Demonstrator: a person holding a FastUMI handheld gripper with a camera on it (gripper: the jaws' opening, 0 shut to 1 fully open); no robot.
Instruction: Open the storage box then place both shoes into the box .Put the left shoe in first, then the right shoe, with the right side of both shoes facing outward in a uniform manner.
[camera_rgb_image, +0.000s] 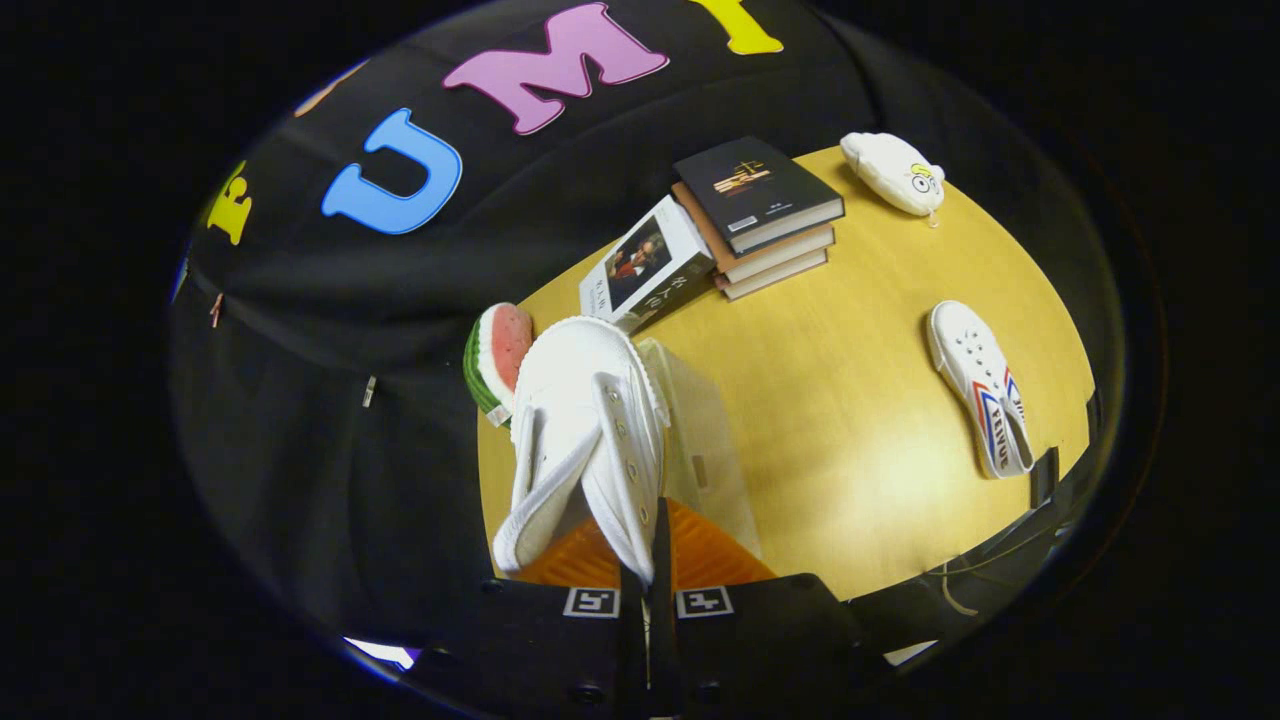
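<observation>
Shoe held over storage box

White canvas shoe (585, 420) pinched at its collar by claw (648, 590), fingers closed on soft, light fabric; hangs above clear storage box (705, 440) on tabletop (850, 420). Second shoe (980, 390) lies well apart.

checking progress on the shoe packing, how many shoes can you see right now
2. One white shoe is pinched at its heel edge by the gripper, above the orange-bottomed storage box. The other shoe lies on the table, well off to the side.
</observation>
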